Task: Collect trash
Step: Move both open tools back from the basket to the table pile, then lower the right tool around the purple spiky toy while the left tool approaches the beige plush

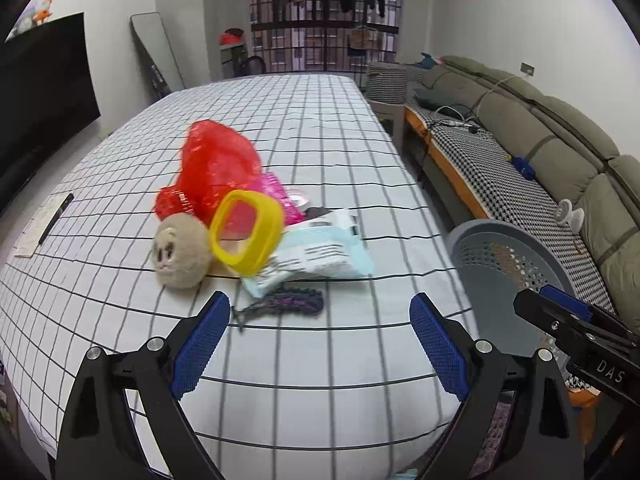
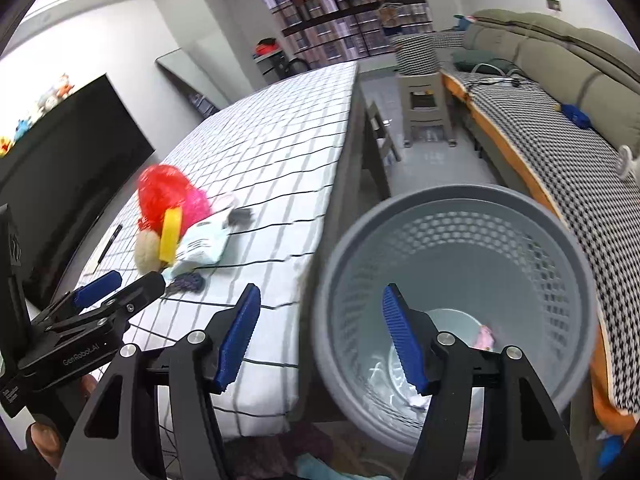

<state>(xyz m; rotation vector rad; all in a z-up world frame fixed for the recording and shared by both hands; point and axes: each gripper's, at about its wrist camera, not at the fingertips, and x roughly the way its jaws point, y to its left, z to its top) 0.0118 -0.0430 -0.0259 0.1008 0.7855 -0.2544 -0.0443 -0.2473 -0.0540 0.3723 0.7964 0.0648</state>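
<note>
A pile lies on the checked table [image 1: 304, 128]: a red plastic bag [image 1: 216, 168], a pink bag [image 1: 276, 192], a yellow ring [image 1: 246, 232], a beige plush head [image 1: 180, 256], a pale blue packet [image 1: 320, 252] and a dark knitted piece [image 1: 288, 302]. My left gripper [image 1: 320, 340] is open and empty, just short of the knitted piece. My right gripper [image 2: 320, 340] is open and empty over the rim of a grey perforated bin [image 2: 460, 280] beside the table; scraps [image 2: 484, 336] lie inside. The bin also shows in the left wrist view [image 1: 504, 256].
A grey sofa [image 1: 540, 140] with a checked cover runs along the right. A black TV [image 1: 44, 92] stands at the left. A paper with a pen [image 1: 44, 224] lies at the table's left edge. A stool [image 2: 424, 108] stands beyond the bin.
</note>
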